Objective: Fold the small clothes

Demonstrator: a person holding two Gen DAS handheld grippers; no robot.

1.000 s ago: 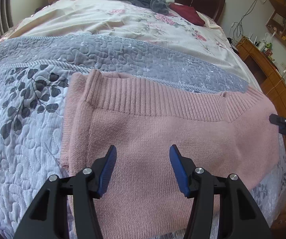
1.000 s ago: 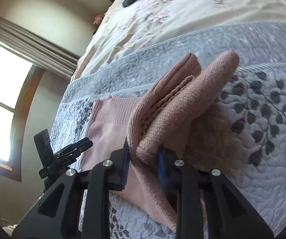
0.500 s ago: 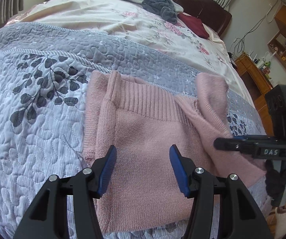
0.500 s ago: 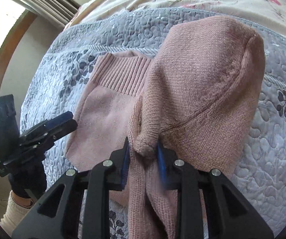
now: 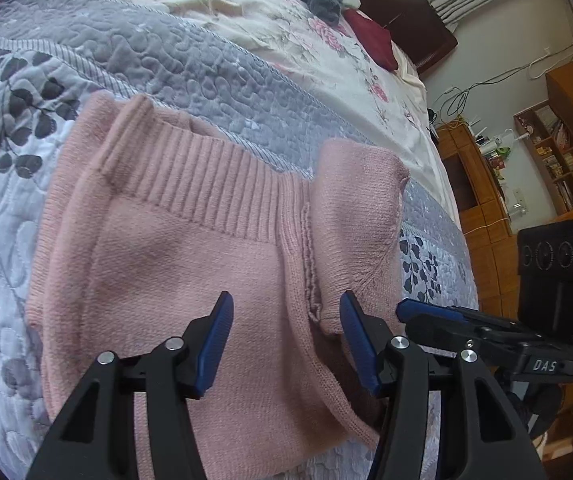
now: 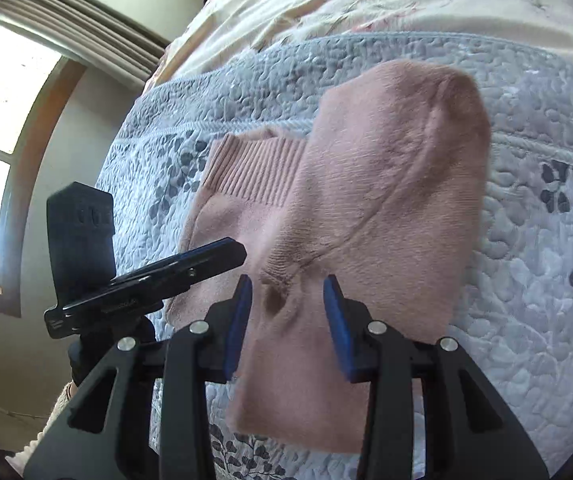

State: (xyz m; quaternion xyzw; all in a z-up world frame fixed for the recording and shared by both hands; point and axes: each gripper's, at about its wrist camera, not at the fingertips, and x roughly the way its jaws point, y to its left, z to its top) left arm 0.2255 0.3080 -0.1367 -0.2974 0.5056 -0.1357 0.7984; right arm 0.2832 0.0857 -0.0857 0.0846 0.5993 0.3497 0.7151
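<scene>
Now bed (image 5: 190,60) is carrying pink sweater (image 5: 190,264), lying flat on quilt, right side flapped over body; fold step seemingly ending; left gripper (image 5: 286,336) hovering wide open, empty; right gripper (image 6: 288,320) gaping, holding nothing; next: probably folding opposite side.

The left wrist view looks forward and down over the left hand-held gripper (image 5: 286,340), close above the sweater (image 5: 190,264) on the bed (image 5: 174,60), facing the headboard and shelves. The right wrist view sits close behind the right hand-held gripper (image 6: 288,320), angled leftward, perhaps, toward the window (image 6: 2,128). Both share the sweater, the quilt, and each other's hand-held gripper at the frame edge.
</scene>
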